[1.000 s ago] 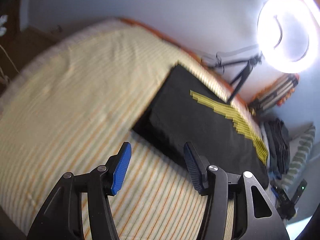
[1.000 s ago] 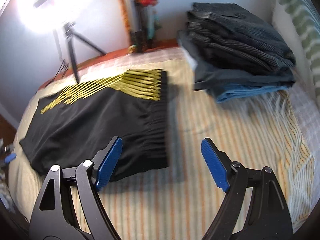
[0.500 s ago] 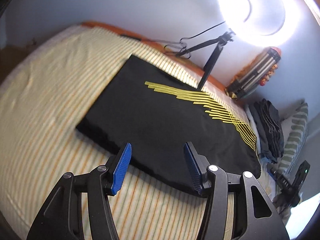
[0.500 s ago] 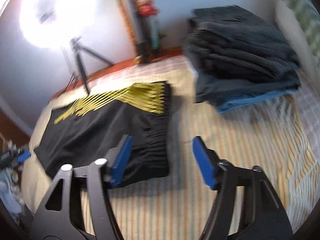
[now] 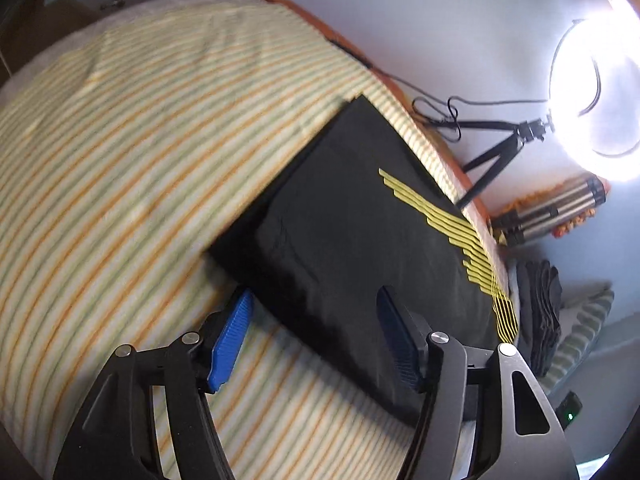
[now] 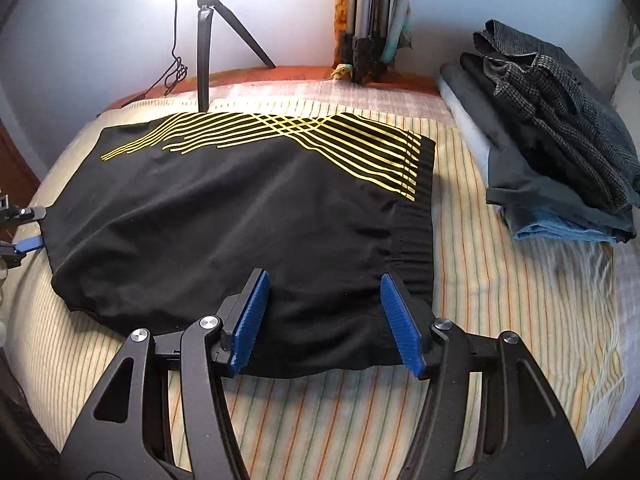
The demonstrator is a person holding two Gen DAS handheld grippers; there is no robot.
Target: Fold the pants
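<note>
The left gripper [image 5: 314,340] has just widened its jaws, which stand apart over the near edge of the black pants [image 5: 360,248] on the striped bedsheet [image 5: 120,140], gripping nothing. The right gripper's [image 6: 324,320] jaws, narrowed earlier but parted, bracket the pants' [image 6: 240,216] near edge beside the waistband; clamping cannot be told.

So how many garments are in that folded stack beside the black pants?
3 visible: a checked one on top, a dark grey one under it, a blue one lowest. More may be hidden inside.
</note>
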